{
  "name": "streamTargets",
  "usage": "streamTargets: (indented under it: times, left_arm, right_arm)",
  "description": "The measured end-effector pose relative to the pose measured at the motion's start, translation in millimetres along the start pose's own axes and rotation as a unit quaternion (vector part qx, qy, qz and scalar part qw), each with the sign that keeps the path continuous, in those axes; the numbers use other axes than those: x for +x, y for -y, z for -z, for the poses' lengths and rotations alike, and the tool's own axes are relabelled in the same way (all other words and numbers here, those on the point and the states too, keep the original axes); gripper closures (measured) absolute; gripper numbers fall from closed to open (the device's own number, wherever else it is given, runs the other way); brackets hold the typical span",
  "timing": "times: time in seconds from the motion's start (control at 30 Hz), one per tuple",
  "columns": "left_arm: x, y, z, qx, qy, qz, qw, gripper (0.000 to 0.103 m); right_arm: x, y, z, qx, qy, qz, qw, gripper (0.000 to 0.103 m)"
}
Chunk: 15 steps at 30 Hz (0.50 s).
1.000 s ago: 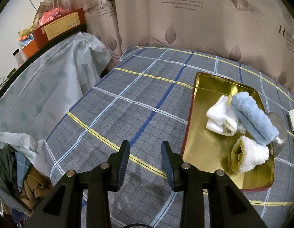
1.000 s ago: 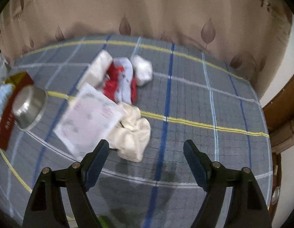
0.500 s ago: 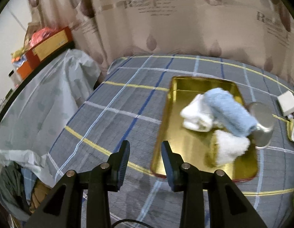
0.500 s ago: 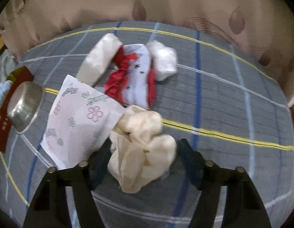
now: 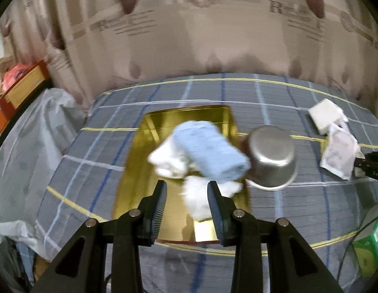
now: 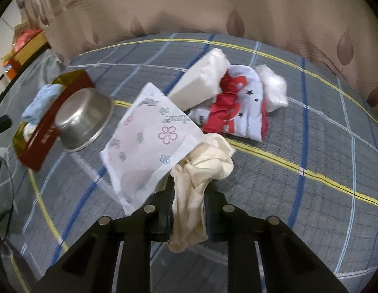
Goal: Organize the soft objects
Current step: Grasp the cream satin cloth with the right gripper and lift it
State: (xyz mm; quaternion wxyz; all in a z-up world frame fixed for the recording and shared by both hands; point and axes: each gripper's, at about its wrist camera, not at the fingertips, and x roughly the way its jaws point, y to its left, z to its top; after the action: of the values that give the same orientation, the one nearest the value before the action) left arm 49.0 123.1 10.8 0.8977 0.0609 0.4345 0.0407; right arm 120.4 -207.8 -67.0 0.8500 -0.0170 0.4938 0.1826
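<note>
1. Right gripper point(image 6: 189, 210): jaws have just been closing and now pinch the cream cloth point(image 6: 201, 173) at its lower folds; the bunched upper part stands above the pads, over the plaid bedcover point(image 6: 311, 127).
2. Left gripper point(image 5: 186, 205): jaws partly apart, nothing between the pads; it hangs over the near end of the gold tray point(image 5: 137, 171).
3. Tray contents: rolled blue towel point(image 5: 208, 151), white cloth point(image 5: 167, 163), fluffy white piece point(image 5: 201, 195).
4. Still on the bedcover: red-and-white star garment point(image 6: 240, 107), white bundle point(image 6: 274, 88), folded white pack point(image 6: 203, 78).
5. Risk: the flowered tissue packet point(image 6: 150, 141) overlaps the cream cloth, so lifting may drag it along. The grip is on loose folds and could slip.
6. Risk: the steel bowl point(image 6: 84, 119) lies tipped against the tray's side; a carry to the tray may knock it.
7. Unclear: left view is motion-blurred; the packet hides the right gripper's left pad.
</note>
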Motion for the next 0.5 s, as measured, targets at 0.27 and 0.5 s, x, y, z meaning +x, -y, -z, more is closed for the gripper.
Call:
streamTargets:
  times: [0.27,0.5]
  left_arm:
    - [3,64,-7,0.05,0.002,0.07,0.9963,0.068]
    - [7,118,-10,0.104,0.001,0.136,0.9853,0.068]
  right_arm:
    - [-32,21,18,0.032,0.033,0.028,0.999,0.085]
    - [-39,53,45,0.078,0.048,0.121,0.988,0.085]
